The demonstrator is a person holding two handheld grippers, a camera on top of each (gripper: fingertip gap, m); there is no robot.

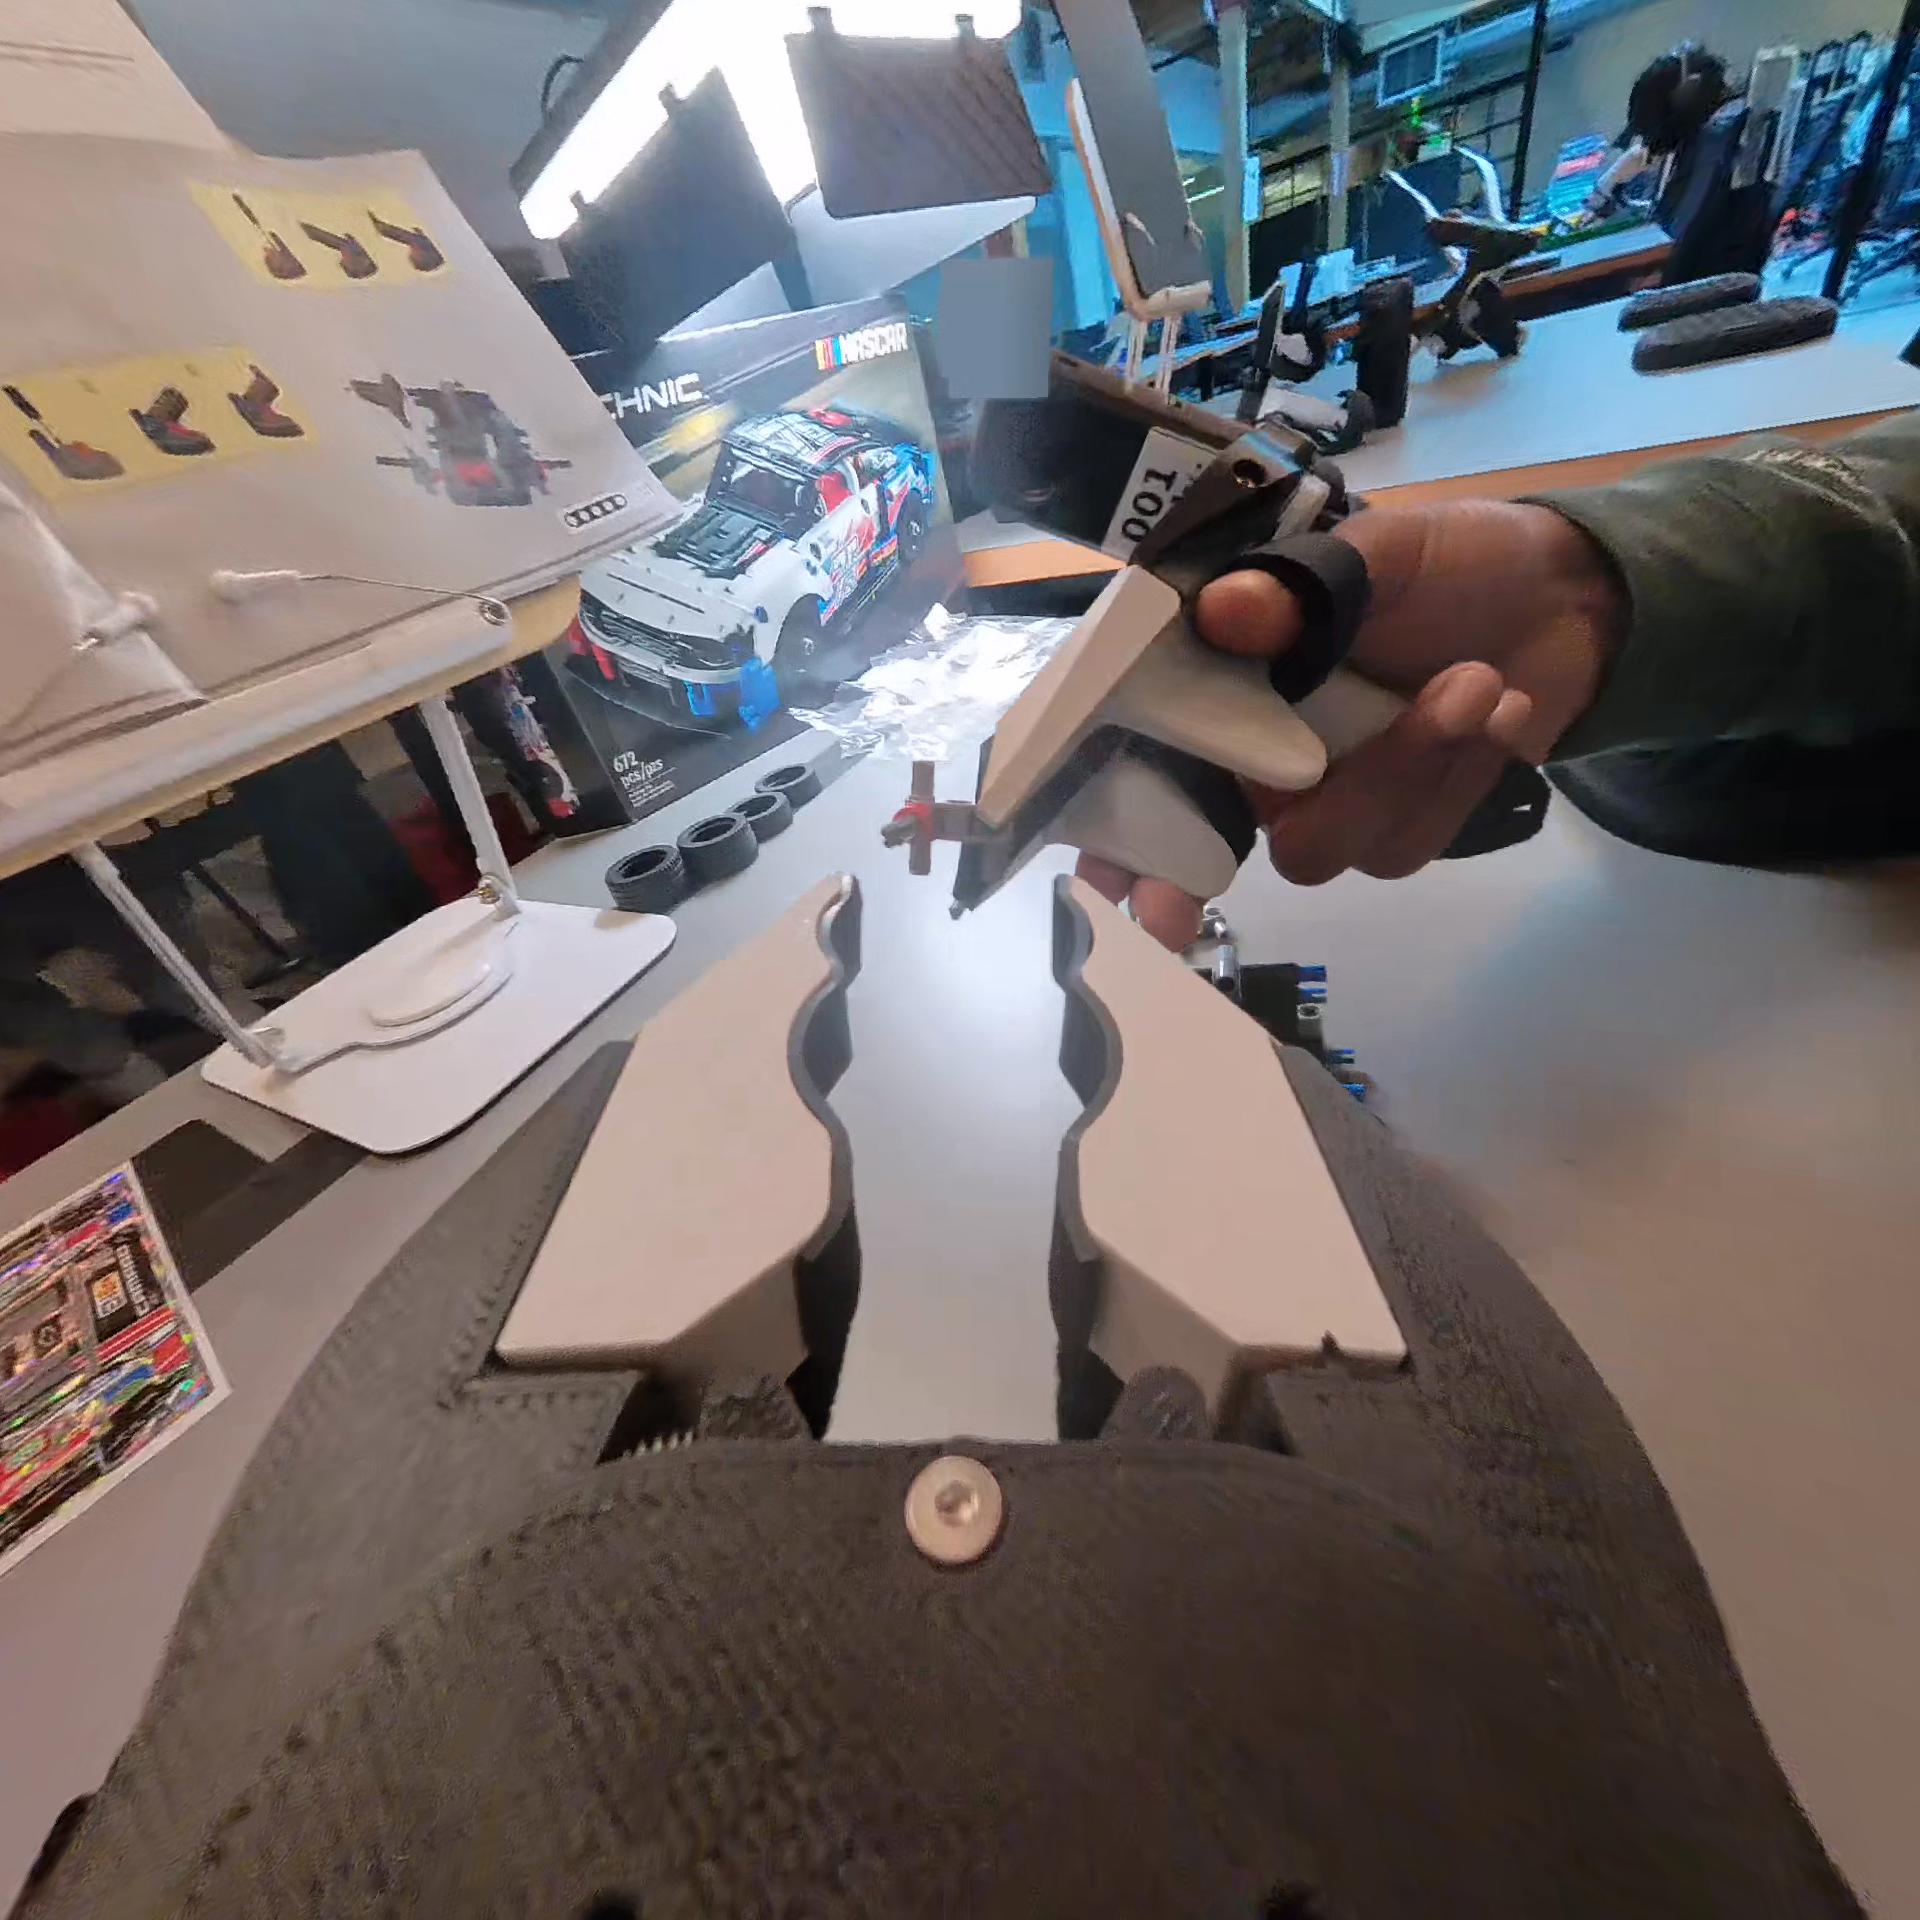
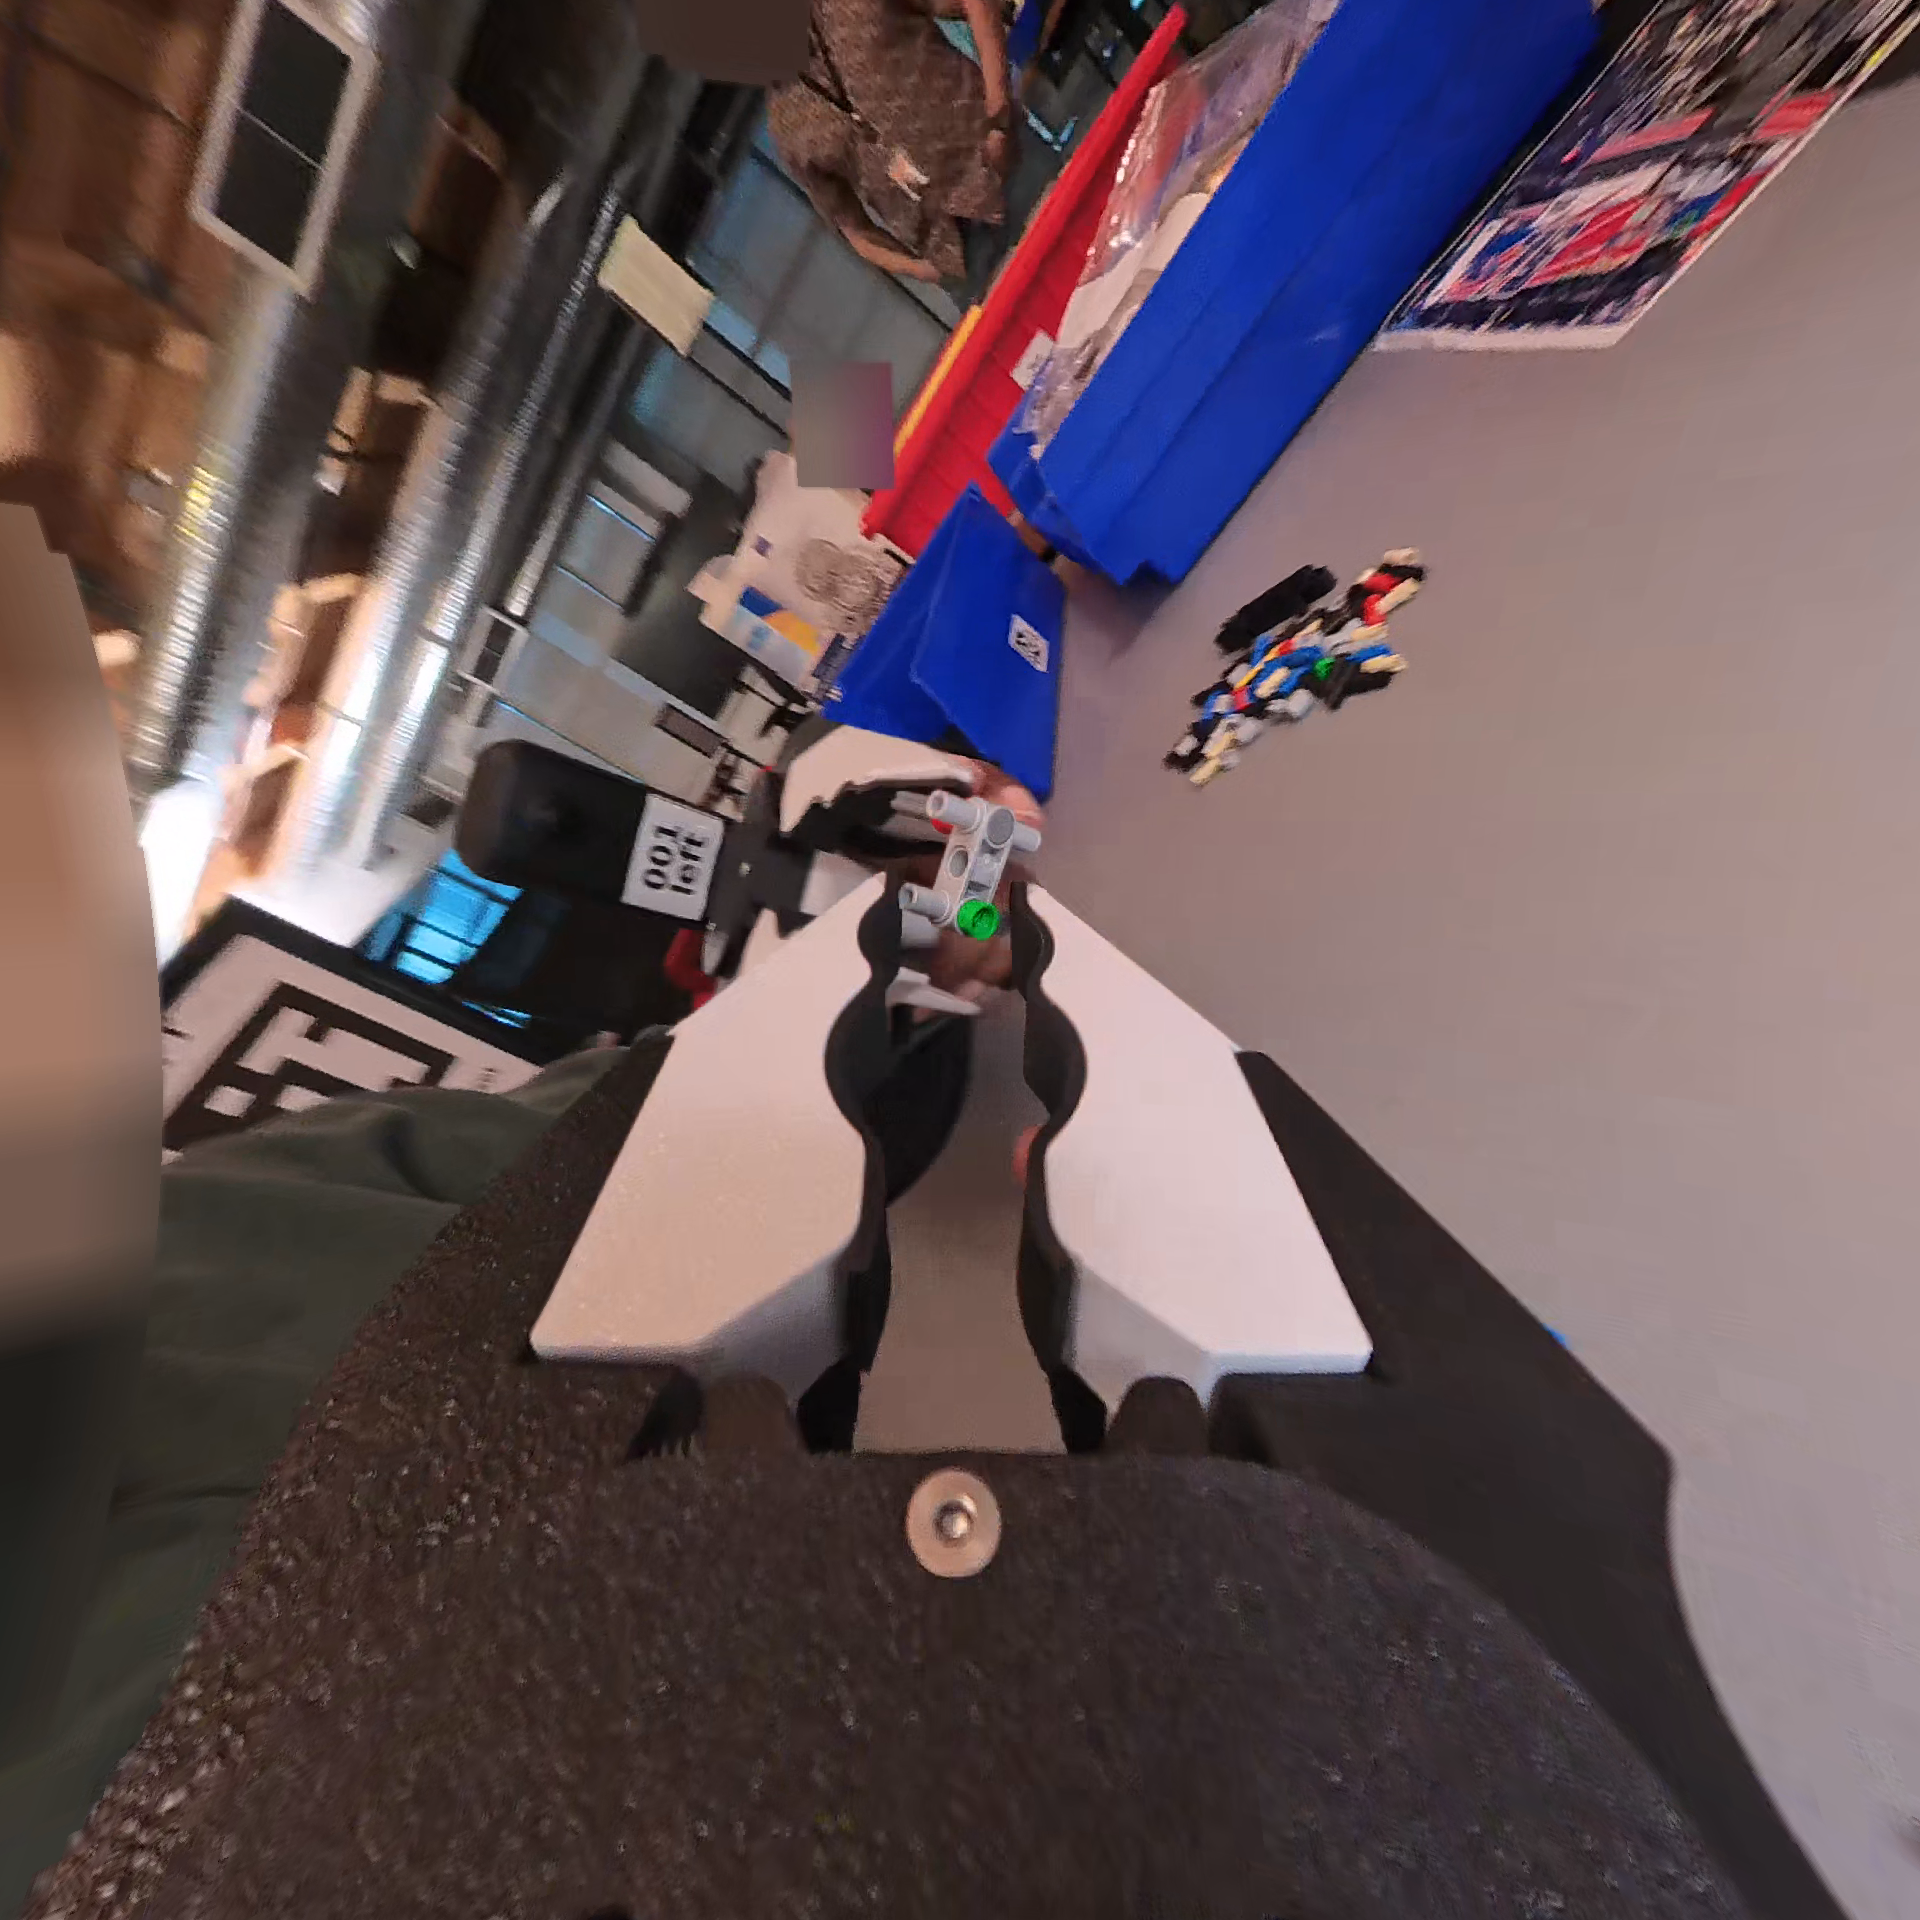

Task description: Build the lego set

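Left gripper (image 1: 956,914): nearest the left wrist camera, its two pale fingers stand apart with nothing between them, hovering over the grey table (image 1: 1558,1195). It seems to wait with its mouth free, ready to take or steady a part.

Right gripper (image 2: 954,904): its fingers are closed on a small lego piece (image 2: 971,862) at the very tips. Gripping at the tips leaves most of the piece sticking out, likely so other parts can be pushed on.

Small lego piece: a short grey beam with grey pins and a green pin, lifted clear of the table. In the left wrist view it (image 1: 928,821) shows just beyond the left gripper's tips, with a reddish connector, turned toward the left gripper as if being offered.

Person's hand (image 1: 1455,686): wraps the right gripper's handle, to the right of the left gripper, in a dark green sleeve.

Black parts with blue pins (image 1: 1288,997): on the table just right of the left gripper, partly hidden by it.

Booklet stand (image 1: 447,987): left of the left gripper, it props the instruction pages (image 1: 312,416) at a slant for reading while working.

Four black tyres (image 1: 717,831): in a row beyond the left gripper, set aside in front of the set's box (image 1: 769,582).

Loose lego pile (image 2: 1299,665): on the table, well apart from the right gripper.

Blue bins (image 2: 1247,291): beyond that pile, holding bagged parts.
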